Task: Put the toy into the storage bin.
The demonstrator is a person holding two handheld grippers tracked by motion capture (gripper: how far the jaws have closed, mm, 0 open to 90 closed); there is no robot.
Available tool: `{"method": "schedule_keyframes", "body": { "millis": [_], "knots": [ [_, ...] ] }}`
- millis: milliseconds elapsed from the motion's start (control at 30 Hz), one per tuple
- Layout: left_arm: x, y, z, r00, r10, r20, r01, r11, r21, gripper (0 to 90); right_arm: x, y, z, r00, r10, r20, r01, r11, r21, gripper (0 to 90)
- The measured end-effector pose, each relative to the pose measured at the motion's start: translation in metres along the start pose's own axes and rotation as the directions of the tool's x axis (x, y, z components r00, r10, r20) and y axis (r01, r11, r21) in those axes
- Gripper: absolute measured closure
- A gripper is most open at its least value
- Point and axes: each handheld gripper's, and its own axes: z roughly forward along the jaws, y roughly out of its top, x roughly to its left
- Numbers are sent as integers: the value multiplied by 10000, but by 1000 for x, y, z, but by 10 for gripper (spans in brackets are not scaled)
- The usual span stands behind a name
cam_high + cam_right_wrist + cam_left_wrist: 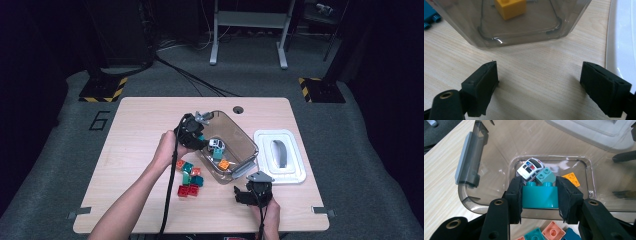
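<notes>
Dropping a teal brick (540,197) into the clear bin (474,200)
Pinched by the left claw (539,198), it should be released low, clear of the toy car (530,168); the right claw (539,86) is spread, idle.

Your left gripper (539,197) pads hide teal brick (540,197) sides. Yellow brick (510,7) cut off at top edge. White lid (622,37) cut off at right edge.

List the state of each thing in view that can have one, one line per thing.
Left gripper: shut on the teal brick, above the bin.
Right gripper: open, holding nothing, over the table.
Clear bin: open, lid off, upright.
Lid: on the table beside the bin.
Toy car: in the bin.
Orange brick: in the bin.
</notes>
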Motion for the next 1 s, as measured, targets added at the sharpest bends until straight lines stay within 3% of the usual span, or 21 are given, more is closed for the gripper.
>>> {"method": "schedule_keyframes", "body": {
  "millis": [167, 533, 733, 833, 1000],
  "knots": [
    [3, -3, -4, 9995, -274, -136, 274, 9996, -37, 453, 0, 0, 0, 10000, 5, 1, -5, 10000, 1, 142],
    [3, -25, -34, 9967, -538, -606, 495, 9964, -694, 186, 0, 0, 0, 10000, 15, -4, -15, 10000, 2, 142],
    [4, -47, -45, 9932, -842, -799, 767, 9927, -926, 140, 0, 0, 0, 10000, 7, -1, -7, 10000, -5, 143],
    [4, -60, -44, 9916, -903, -928, 823, 9929, -858, 114, 0, 0, 0, 10000, 13, -5, -13, 10000, -2, 143],
    [4, -86, -38, 9874, -1333, -854, 1270, 9890, -758, 80, 0, 0, 0, 10000, 8, -4, -8, 10000, -3, 143]
  ]
}}
